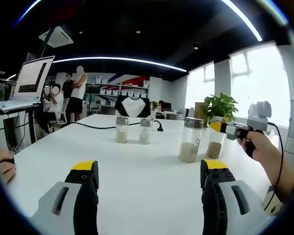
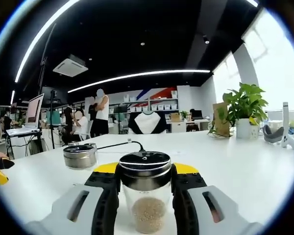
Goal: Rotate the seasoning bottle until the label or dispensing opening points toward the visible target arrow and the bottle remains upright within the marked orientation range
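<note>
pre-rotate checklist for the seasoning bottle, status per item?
1. Right claw closed on seasoning bottle: ok, jaws flank it just below the lid in the right gripper view.
2. Bottle upright: ok.
3. Target arrow located: cannot tell, none seen on the table.
4. Label or opening direction: cannot tell.
5. Left claw free: ok, open and holding nothing.
6. Neighbouring jar clear of the bottle: ok, a gap shows in the left gripper view.

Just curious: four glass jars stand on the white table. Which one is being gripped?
The rightmost clear glass seasoning jar, holding brownish grains: the right gripper clamps it. The other three stand free.
</note>
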A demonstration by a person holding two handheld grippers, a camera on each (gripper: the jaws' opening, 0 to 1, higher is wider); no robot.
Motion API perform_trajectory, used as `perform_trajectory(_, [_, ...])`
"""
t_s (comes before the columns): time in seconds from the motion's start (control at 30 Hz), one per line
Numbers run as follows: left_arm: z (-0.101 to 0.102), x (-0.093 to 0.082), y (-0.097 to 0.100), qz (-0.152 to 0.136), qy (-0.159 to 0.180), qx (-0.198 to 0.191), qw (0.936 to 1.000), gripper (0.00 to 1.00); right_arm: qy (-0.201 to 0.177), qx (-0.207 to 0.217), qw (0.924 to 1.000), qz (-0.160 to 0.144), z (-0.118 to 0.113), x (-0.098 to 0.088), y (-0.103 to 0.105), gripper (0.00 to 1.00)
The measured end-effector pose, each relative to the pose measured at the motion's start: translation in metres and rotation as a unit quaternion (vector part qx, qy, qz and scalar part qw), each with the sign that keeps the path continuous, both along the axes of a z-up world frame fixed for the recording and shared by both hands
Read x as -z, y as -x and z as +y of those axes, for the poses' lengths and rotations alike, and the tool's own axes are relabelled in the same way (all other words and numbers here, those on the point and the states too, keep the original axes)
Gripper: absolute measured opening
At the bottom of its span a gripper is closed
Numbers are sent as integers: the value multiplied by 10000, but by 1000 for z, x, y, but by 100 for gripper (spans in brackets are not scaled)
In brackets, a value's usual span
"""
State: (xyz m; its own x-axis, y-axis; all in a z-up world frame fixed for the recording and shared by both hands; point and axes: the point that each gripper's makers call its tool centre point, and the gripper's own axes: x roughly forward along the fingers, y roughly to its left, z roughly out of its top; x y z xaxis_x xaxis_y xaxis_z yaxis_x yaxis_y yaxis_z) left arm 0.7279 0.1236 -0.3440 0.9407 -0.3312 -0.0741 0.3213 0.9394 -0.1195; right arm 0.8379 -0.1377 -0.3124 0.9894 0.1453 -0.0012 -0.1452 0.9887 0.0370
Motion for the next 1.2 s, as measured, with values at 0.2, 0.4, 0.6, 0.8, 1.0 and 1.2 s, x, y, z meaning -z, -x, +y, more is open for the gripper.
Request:
perform_trajectory(0.2, [-1, 1, 0, 15, 19, 20, 10000, 90, -49, -51, 10000, 50, 1, 1, 2, 40])
perform_trajectory(0.4, [0, 2, 0, 32, 20, 23, 10000, 90, -22, -103, 9999, 38, -2, 0, 6, 46])
perform_trajectory(0.6, [-2, 3, 0, 31, 24, 55, 10000, 90, 51, -234, 9997, 22, -2, -1, 8, 49])
perform_trajectory(0.8, [-2, 3, 0, 33, 30, 58, 10000, 90, 179, -522, 9985, -20, 2, -3, 10, 51])
perform_trajectory(1.0, [-1, 1, 0, -3, 59, 55, 10000, 90, 376, -855, 9956, -8, 5, -4, 11, 56])
perform_trajectory(1.2, [-2, 4, -1, 38, 66, 77, 9999, 90, 319, -1186, 9924, 65, 9, -6, 10, 55])
